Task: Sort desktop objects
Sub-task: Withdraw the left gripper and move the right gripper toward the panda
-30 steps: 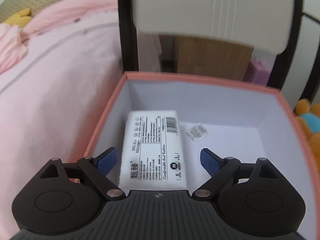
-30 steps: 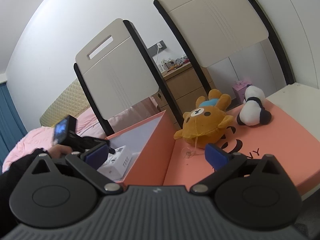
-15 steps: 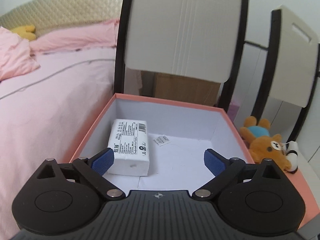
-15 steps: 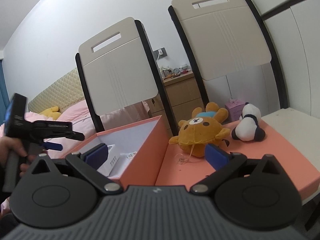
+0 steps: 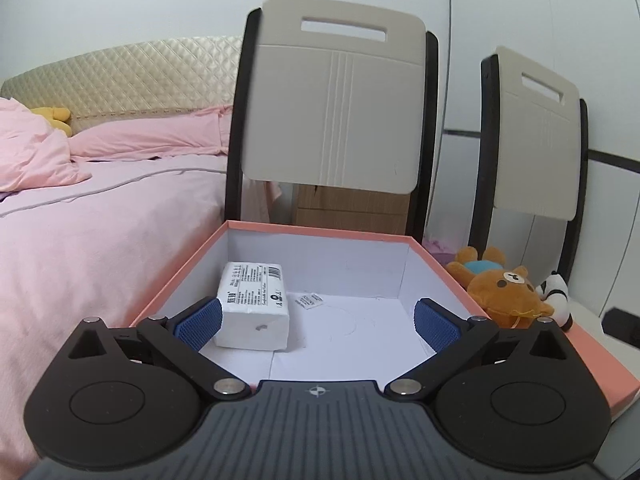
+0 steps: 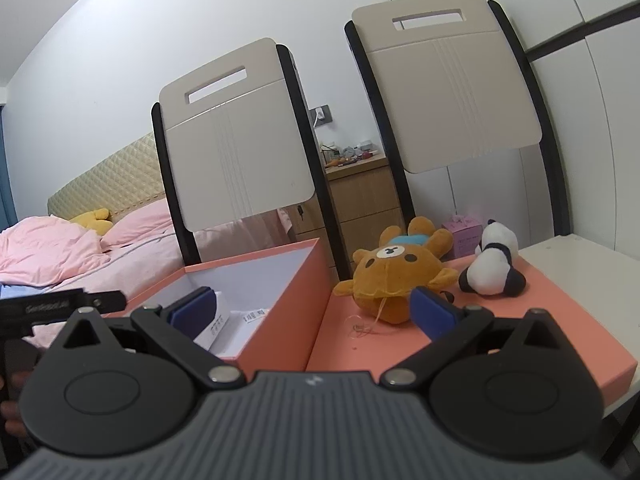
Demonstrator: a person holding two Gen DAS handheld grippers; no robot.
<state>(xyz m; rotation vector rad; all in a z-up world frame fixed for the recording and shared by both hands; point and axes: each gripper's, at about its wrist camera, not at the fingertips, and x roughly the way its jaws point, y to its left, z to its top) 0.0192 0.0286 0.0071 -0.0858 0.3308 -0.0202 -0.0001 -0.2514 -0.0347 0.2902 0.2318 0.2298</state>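
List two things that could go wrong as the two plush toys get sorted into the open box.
1. The brown plush bear trails a loose thread across the salmon-pink flat lid; it may snag on the open right gripper.
2. The black-and-white plush panda sits near the lid's far edge, so a nudge might push it off.
3. The white wrapped tissue pack fills one side of the salmon-pink open box.

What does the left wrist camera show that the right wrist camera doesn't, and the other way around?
Only the left wrist view shows the box floor: the whole tissue pack with its barcode label, and the open left gripper. Only the right wrist view shows the coral lid under the toys, the dresser top clutter, and the open right gripper. Both show the coral box, teddy bear, panda, two chair backs and the pink bed.
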